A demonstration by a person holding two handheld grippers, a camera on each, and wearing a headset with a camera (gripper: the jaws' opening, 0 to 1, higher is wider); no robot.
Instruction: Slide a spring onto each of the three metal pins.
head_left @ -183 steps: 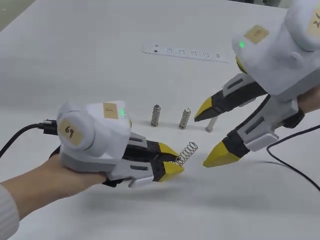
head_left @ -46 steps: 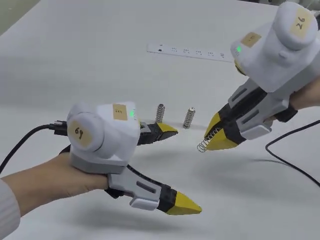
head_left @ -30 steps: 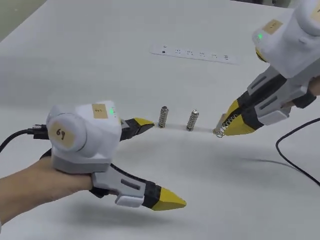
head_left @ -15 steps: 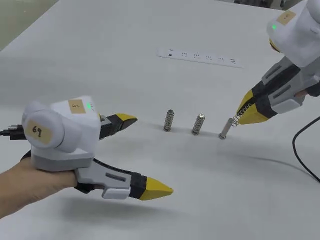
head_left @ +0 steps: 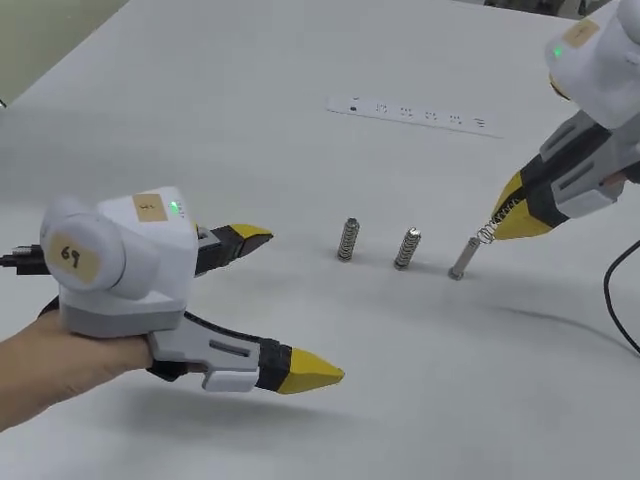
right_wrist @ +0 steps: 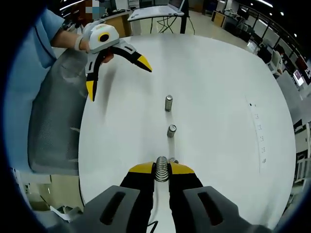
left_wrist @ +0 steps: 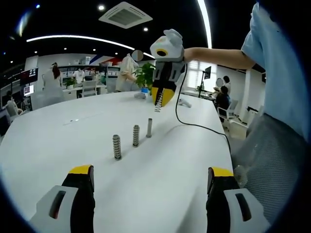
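Three metal pins stand in a row on the white table point(head_left: 250, 120). Two carry springs: the left pin point(head_left: 348, 239) point(left_wrist: 116, 146) point(right_wrist: 168, 102) and the middle pin point(head_left: 407, 248) point(left_wrist: 136, 135) point(right_wrist: 171, 130). The third pin point(head_left: 463, 257) point(left_wrist: 149, 127) stands bare. My right gripper point(head_left: 512, 215) point(right_wrist: 162, 170) point(left_wrist: 159, 99) is shut on a spring point(head_left: 494, 224) point(right_wrist: 162, 170) point(left_wrist: 157, 102), which hangs just above and to the right of the bare pin's top. At the lower left my left gripper point(head_left: 285, 305) point(left_wrist: 148, 177) point(right_wrist: 116, 73) is open, with nothing between its fingers.
A white power strip point(head_left: 412, 114) lies flat at the back of the table. A black cable point(head_left: 615, 300) runs along the table's right side. Another cable point(head_left: 20, 260) trails from the left gripper. Office desks and people show far behind.
The left gripper let go of the spring and drew back to the lower left, open. The right gripper took the spring and carried it up over the bare third pin.
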